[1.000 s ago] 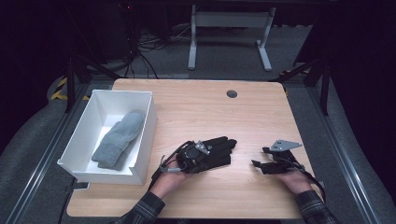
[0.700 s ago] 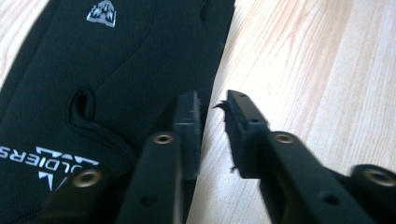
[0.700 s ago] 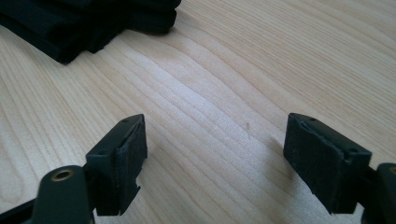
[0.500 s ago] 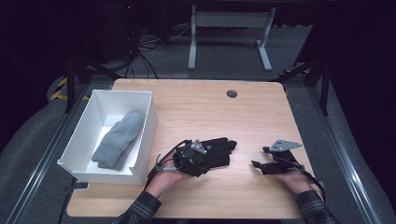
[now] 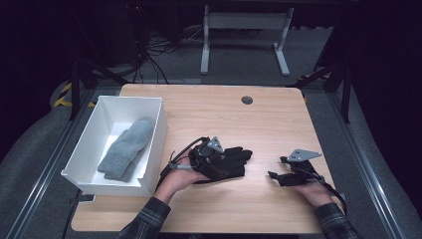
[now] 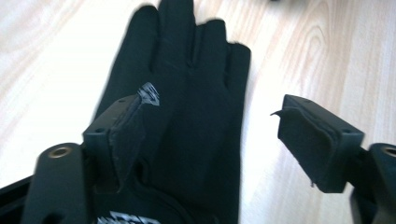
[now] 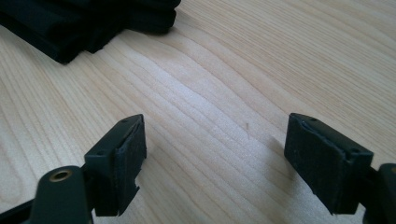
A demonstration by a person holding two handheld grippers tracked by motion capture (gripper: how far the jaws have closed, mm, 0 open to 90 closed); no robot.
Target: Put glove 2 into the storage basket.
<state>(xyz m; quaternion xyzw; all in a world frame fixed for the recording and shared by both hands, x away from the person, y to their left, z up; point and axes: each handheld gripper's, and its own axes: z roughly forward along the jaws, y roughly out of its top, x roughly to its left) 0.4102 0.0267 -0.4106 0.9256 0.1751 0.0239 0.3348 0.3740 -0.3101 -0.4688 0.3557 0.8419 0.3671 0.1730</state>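
Dark room, grey carpet, a white desk frame (image 5: 244, 37) at the far end. Your wooden surface (image 5: 259, 124) sits in the middle, with a small round dark grommet (image 5: 247, 100) near its far edge.

Black glove (image 5: 234, 162) lies flat on the surface, centre-near, fingers pointing right in the high view. Your left gripper (image 5: 211, 159) is over its cuff end. Left gripper view: jaws stand apart and have just been opening; the glove (image 6: 187, 107) lies under and between them on the wood, fingers stretched away from the camera. One pad sits over the glove's edge, the other over bare wood just beside it. Neither pad presses on it, so the left gripper is released. A small white patch shows on the glove beside the pad on the left of that view, and white print at the cuff; both too blurred to read.

Your right gripper (image 5: 278, 175) rests low at the near right, well apart from the glove, grey three-cornered plate on top. Right gripper view: jaws wide, only bare wood between them, so released too. Dark glove fingertips (image 7: 93, 23) show at the top left of that view.

White box (image 5: 149, 144) stands at the left edge of the surface, just left of your left hand. A grey mitten (image 5: 127, 149) lies inside it, lengthwise.
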